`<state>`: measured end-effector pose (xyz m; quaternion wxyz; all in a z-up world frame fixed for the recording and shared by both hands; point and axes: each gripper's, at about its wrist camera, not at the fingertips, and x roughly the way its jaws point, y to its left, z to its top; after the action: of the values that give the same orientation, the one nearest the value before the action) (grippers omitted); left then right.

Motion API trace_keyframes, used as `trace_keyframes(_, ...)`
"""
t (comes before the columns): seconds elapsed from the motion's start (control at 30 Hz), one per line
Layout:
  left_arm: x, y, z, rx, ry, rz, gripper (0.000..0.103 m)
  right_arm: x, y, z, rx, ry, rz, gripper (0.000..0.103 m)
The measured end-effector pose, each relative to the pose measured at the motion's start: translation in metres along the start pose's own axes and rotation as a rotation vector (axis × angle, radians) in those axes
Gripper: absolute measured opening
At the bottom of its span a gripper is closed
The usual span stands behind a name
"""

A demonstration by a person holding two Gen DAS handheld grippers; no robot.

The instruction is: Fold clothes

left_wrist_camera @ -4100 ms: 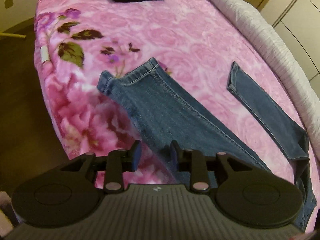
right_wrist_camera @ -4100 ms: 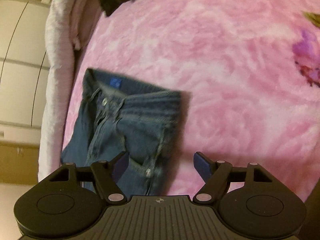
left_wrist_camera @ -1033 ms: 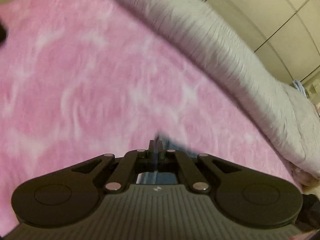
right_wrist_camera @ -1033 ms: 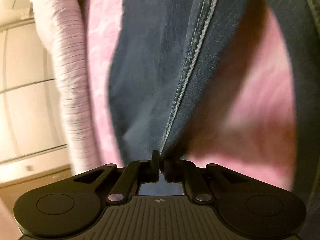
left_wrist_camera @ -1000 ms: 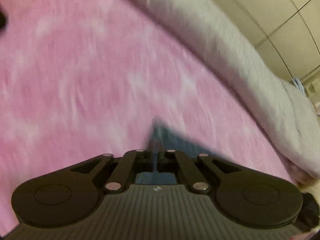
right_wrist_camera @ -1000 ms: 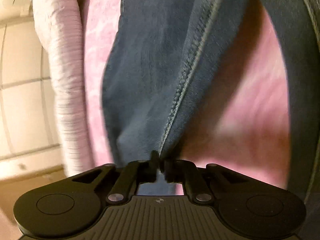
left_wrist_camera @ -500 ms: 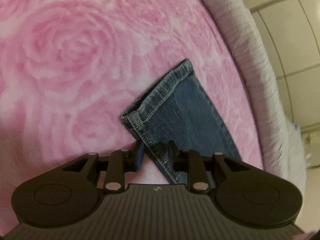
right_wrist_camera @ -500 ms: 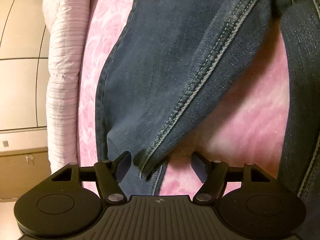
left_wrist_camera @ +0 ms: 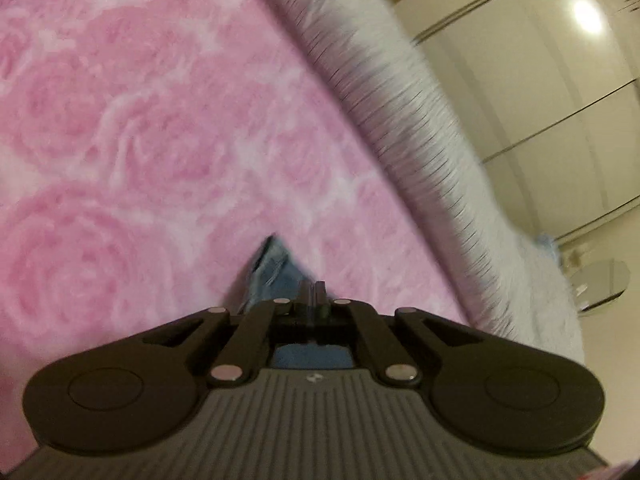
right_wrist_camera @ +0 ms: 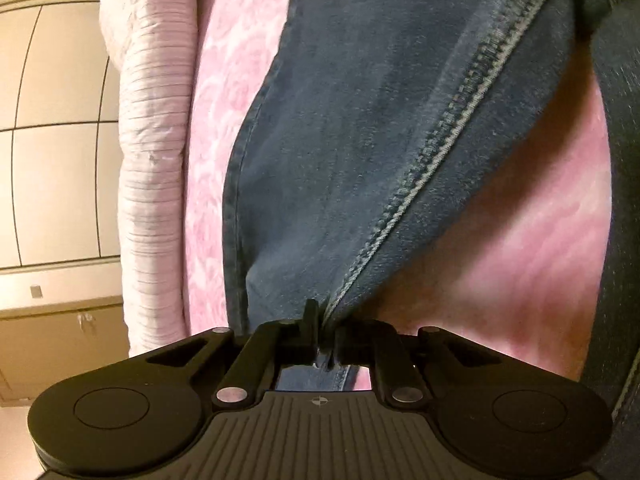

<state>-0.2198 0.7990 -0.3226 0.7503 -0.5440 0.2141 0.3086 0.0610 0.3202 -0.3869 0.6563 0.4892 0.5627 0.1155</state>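
Note:
The blue jeans lie on a pink rose-patterned blanket (left_wrist_camera: 140, 140). In the left wrist view only a blurred corner of a leg hem (left_wrist_camera: 272, 268) pokes out just left of my left gripper (left_wrist_camera: 314, 292), which is shut on that denim. In the right wrist view a wide stretch of the jeans (right_wrist_camera: 360, 140) rises away from my right gripper (right_wrist_camera: 324, 332). Its jaws are closing, and the pads pinch the fabric beside a stitched seam (right_wrist_camera: 432, 152). Another part of the jeans (right_wrist_camera: 616, 160) runs down the right edge.
A rolled pale quilt (left_wrist_camera: 420, 120) borders the blanket on one side and also shows in the right wrist view (right_wrist_camera: 152, 140). Cream wardrobe doors (left_wrist_camera: 540, 80) stand beyond it. Bare pink blanket (right_wrist_camera: 520, 260) lies under the lifted denim.
Half a second ago both grippers stood open around the denim; now both are closed on it. The left view has swung and blurred, and the hem sits closer in.

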Motion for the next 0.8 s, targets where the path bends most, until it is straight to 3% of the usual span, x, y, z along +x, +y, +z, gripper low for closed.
trace_keyframes(0.03,0.002,0.002,-0.008,-0.027,0.03,0.001,0.002,0.001,-0.002,0.001,0.011,0.001,-0.012,0.011)
trace_keyframes(0.1,0.007,0.007,-0.025,-0.08,0.089,-0.002,0.022,0.004,-0.006,0.001,0.037,0.003,-0.024,0.015)
trace_keyframes(0.13,0.012,0.008,-0.037,-0.103,0.118,-0.018,0.025,0.005,-0.007,0.001,0.044,0.0,-0.033,0.023)
trace_keyframes(0.27,0.035,0.01,-0.073,-0.11,0.176,-0.015,0.028,0.005,-0.011,0.002,0.043,0.003,-0.07,0.049)
trace_keyframes(0.3,0.038,0.011,-0.08,-0.092,0.179,-0.002,0.028,0.004,-0.012,0.003,0.041,0.005,-0.072,0.049)
trace_keyframes(0.37,0.045,0.013,-0.087,-0.084,0.186,0.02,0.028,0.001,-0.015,0.004,0.039,0.013,-0.066,0.049)
trace_keyframes(0.53,0.055,0.017,-0.09,-0.133,0.13,-0.006,0.028,0.004,-0.015,0.004,0.045,0.009,-0.063,0.049)
trace_keyframes(0.57,0.059,0.016,-0.089,-0.134,0.119,-0.011,0.024,0.004,-0.015,0.004,0.046,0.008,-0.061,0.049)
trace_keyframes(0.6,0.06,0.013,-0.087,-0.121,0.113,-0.02,0.009,0.005,-0.015,0.004,0.046,0.007,-0.058,0.049)
trace_keyframes(0.67,0.061,0.005,-0.082,-0.077,0.097,-0.045,0.007,0.005,-0.015,0.003,0.037,0.009,-0.053,0.049)
trace_keyframes(0.73,0.054,-0.021,-0.063,0.074,0.057,-0.126,0.006,0.003,-0.013,0.002,0.009,0.009,-0.046,0.047)
trace_keyframes(0.77,0.05,-0.034,-0.054,0.15,0.036,-0.167,0.006,0.001,-0.011,0.001,-0.002,0.01,-0.029,0.023)
trace_keyframes(0.8,0.046,-0.048,-0.043,0.226,0.011,-0.209,0.006,-0.001,-0.01,-0.001,-0.006,0.013,-0.001,0.013)
